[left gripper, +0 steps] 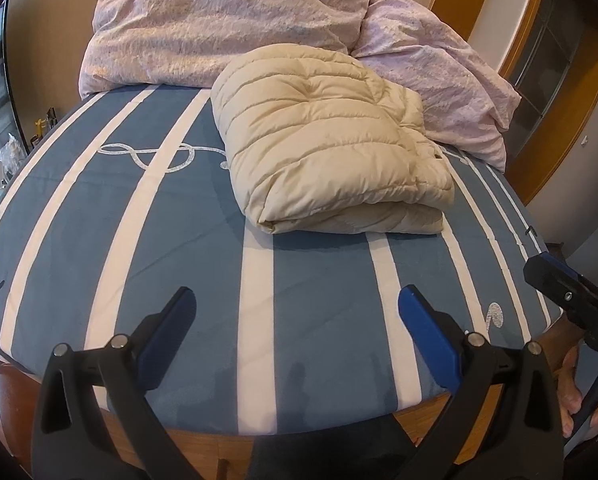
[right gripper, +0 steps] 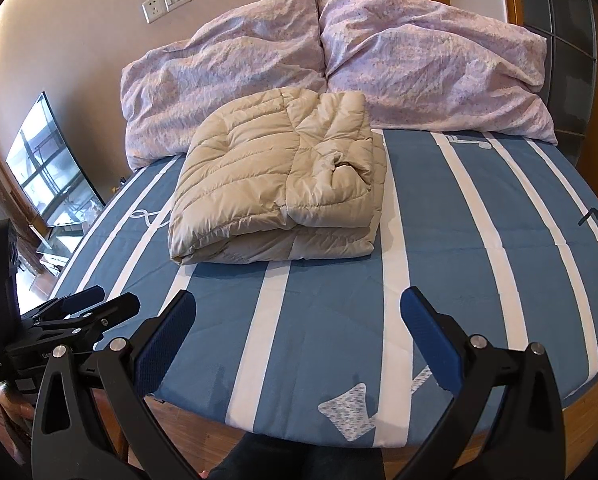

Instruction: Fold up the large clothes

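— Where is the jacket sitting?

— I'm seeing the beige puffer jacket (right gripper: 275,184) lying folded in a thick bundle on the striped bed sheet (right gripper: 479,272), at about twelve o'clock from both tools, just in front of the two pink pillows (right gripper: 339,76) and well apart from me.

— And the fingers?

— I'm holding the left gripper (left gripper: 297,332) spread wide with nothing between its blue pads; the right gripper (right gripper: 299,334) is gaping the same way, also empty. Both are hovering over the near edge of the bed.

— So what are you judging the step to be?

— It's looking close to finished. If I'm tidying, I'm thinking of coming in low from six o'clock, pinching the loose flap on its right side and pressing it flat, since padded fabric is likely to spring back open.
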Demonstrator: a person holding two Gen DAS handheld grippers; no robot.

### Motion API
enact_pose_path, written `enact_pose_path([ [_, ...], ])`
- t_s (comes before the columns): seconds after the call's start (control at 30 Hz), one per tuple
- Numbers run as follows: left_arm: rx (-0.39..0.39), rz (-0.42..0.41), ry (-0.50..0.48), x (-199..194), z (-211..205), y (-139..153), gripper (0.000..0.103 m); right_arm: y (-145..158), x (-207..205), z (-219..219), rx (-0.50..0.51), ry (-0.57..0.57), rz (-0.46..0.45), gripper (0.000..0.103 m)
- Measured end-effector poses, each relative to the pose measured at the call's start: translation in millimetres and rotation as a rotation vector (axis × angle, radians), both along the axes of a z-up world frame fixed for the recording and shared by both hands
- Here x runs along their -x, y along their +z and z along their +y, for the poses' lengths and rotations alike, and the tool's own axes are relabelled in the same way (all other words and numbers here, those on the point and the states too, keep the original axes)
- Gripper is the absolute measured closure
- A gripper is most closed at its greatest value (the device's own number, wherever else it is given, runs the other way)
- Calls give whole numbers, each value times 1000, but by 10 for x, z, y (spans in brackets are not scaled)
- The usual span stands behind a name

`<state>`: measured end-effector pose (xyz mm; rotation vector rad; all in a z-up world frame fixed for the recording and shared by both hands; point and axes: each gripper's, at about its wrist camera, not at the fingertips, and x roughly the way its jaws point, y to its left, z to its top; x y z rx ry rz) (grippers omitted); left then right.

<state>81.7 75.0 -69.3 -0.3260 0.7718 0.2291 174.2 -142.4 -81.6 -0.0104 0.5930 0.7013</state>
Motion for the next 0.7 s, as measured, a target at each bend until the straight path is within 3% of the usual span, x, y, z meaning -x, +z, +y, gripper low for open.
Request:
enact_pose_path([
  [0.7, 22, 16, 5, -60, -28, -31, 2, -67, -43, 65, 2, 9, 29, 1],
])
